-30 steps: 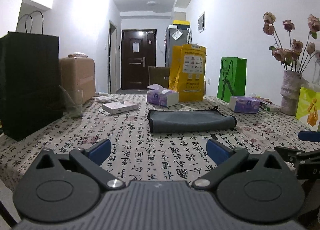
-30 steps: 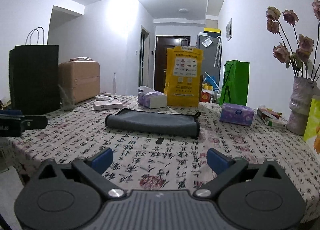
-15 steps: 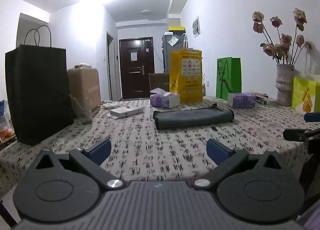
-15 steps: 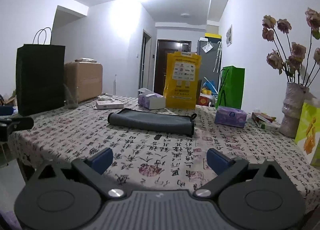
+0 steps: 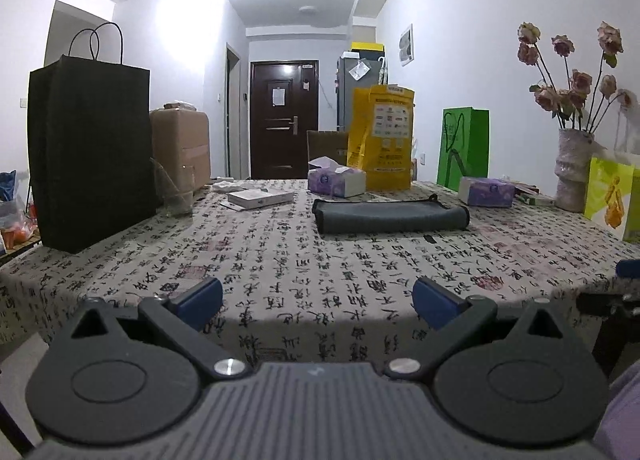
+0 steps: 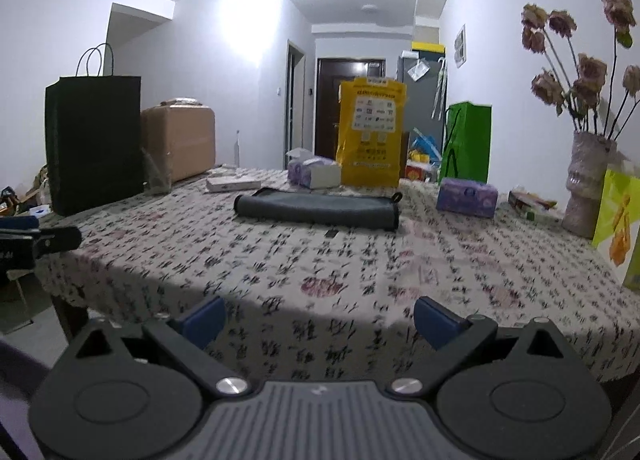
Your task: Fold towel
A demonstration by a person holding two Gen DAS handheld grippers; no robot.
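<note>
A grey towel lies folded into a long narrow strip in the middle of the table, with a small loop at its right end; it also shows in the right wrist view. My left gripper is open and empty, held off the table's near edge, well short of the towel. My right gripper is open and empty too, also back past the near edge. Each gripper shows at the side of the other's view, the right one and the left one.
The table wears a calligraphy-print cloth. On it stand a black paper bag, a brown box, a yellow bag, a green bag, tissue packs, a flat white box and a flower vase.
Both grippers have pulled back and lowered away from the towel, now off the table's near edge. The towel has not moved. Both stay open.
</note>
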